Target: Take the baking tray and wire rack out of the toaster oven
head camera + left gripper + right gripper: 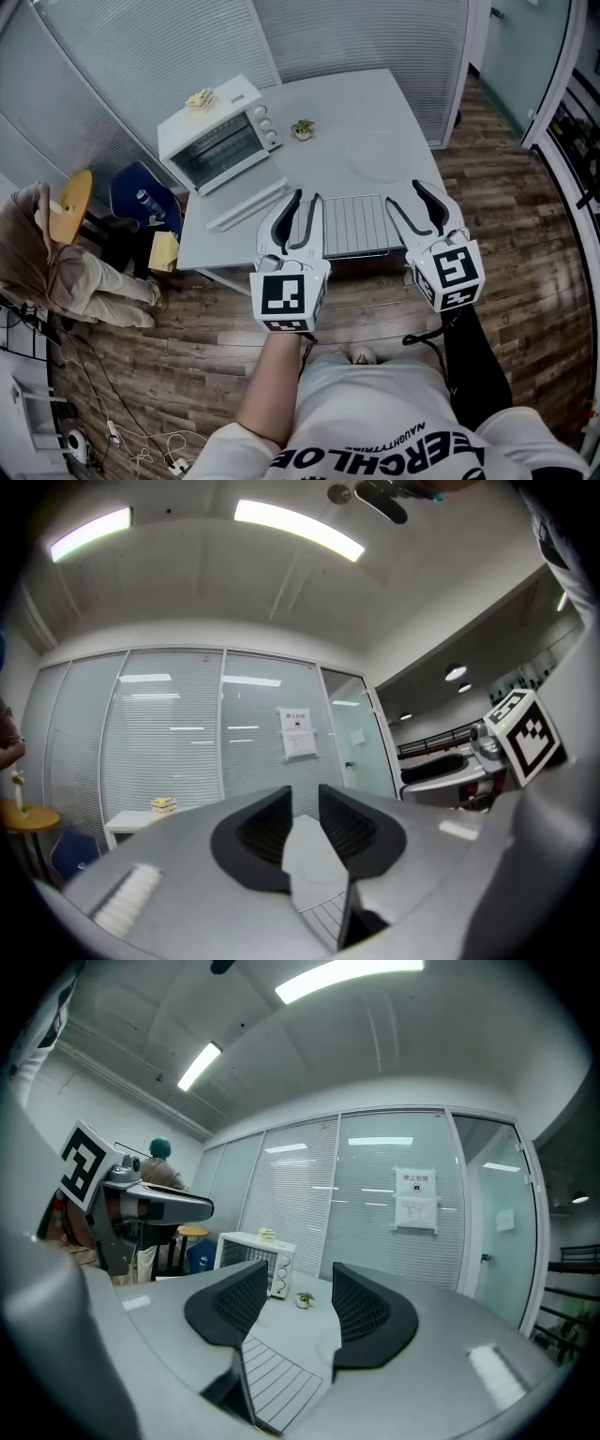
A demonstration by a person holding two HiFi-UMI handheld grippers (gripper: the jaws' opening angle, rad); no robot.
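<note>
The wire rack (354, 225) lies flat on the grey table (375, 112), outside the toaster oven (217, 139). Its near side runs along the table's front edge. The oven stands well apart at the far left corner. A long pale strip (247, 204) lies between oven and rack.

I hold the left gripper (307, 197) above the rack's left edge and the right gripper (403, 193) above its right edge. The fingers of both are spread, with nothing between them.

A small potted plant (302, 129) sits just beside the oven. Bare tabletop extends beyond the rack and to the right.
</note>
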